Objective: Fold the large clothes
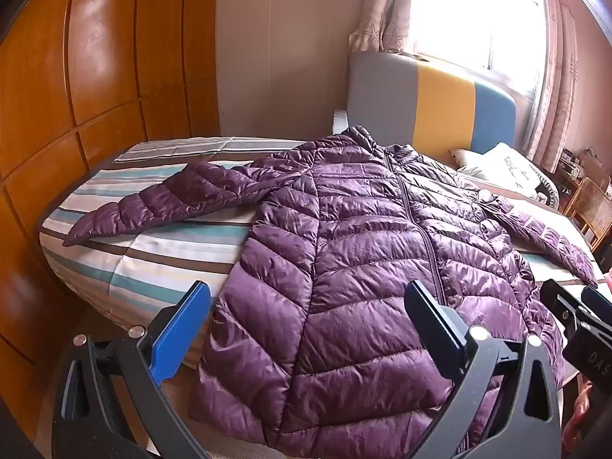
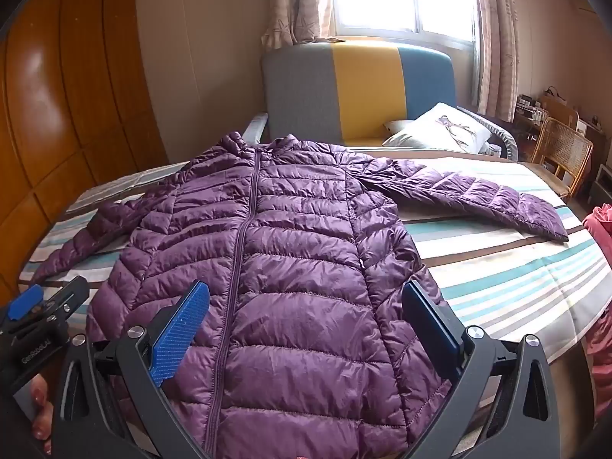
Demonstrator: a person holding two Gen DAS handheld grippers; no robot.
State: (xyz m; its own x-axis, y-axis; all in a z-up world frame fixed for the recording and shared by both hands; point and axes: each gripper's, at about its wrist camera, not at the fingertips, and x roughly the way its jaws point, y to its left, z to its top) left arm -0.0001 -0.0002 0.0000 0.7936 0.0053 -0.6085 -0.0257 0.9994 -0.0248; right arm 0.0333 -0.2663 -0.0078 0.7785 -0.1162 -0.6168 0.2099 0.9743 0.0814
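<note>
Lying flat under both open grippers [image 1: 306, 317] [image 2: 306, 313]: purple jacket [image 2: 275, 267], untouched.

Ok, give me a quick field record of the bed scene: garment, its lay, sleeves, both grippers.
garment: purple puffer jacket
lay: flat, front up, zipped, on striped bedspread
sleeves: both spread outward, unfolded
left gripper: open, above the hem, holding nothing
right gripper: open, above the hem, holding nothing
folding: not started

A purple quilted down jacket [image 2: 267, 267] lies front-up, zipped, sleeves spread, on the striped bedspread [image 2: 516, 287] — the right gripper [image 2: 306, 329] hovers above its hem, jaws wide apart, holding nothing.
</note>
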